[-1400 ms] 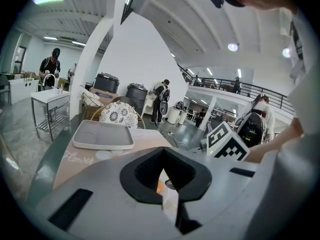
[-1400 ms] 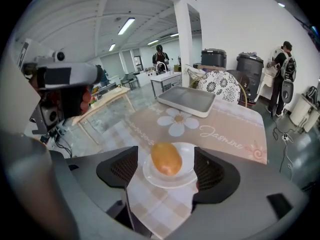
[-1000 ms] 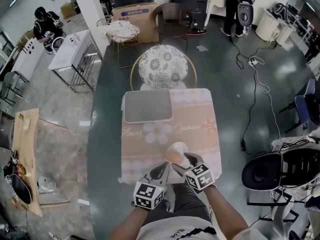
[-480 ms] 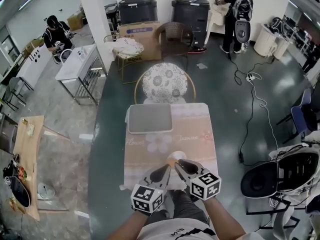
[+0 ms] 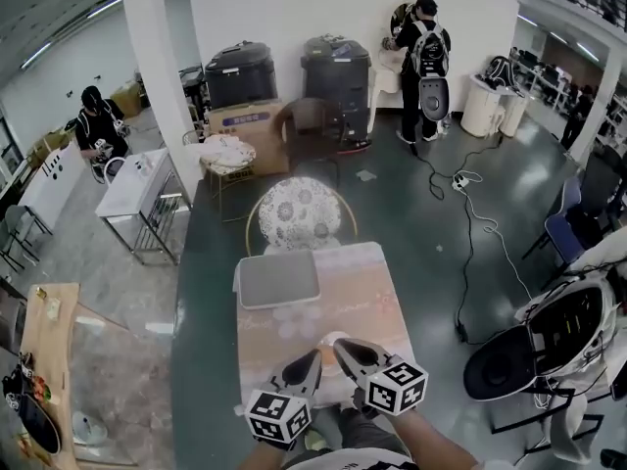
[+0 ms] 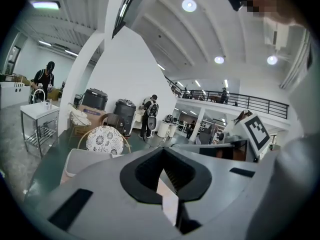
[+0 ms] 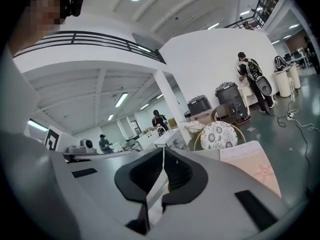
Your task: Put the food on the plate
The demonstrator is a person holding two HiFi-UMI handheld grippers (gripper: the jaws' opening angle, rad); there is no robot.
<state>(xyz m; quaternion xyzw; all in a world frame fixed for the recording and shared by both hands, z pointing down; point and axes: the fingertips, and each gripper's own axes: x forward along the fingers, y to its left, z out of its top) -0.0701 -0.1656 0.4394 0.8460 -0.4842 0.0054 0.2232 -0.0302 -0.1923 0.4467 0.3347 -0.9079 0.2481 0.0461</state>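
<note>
Both hands are held low and close to the body, at the near edge of a table point(image 5: 364, 292) covered with a pink cloth. The left gripper point(image 5: 312, 362) and the right gripper point(image 5: 343, 349) point forward and lean inward, tips near each other. Each claw is pressed together with nothing in it. Just past the tips a small pale plate point(image 5: 331, 338) peeks out. Any food on it cannot be made out. A grey tray point(image 5: 279, 279) lies at the table's far left.

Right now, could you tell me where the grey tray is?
In the head view, the grey tray lies at the far left of the table, beside the patterned chair.
</note>
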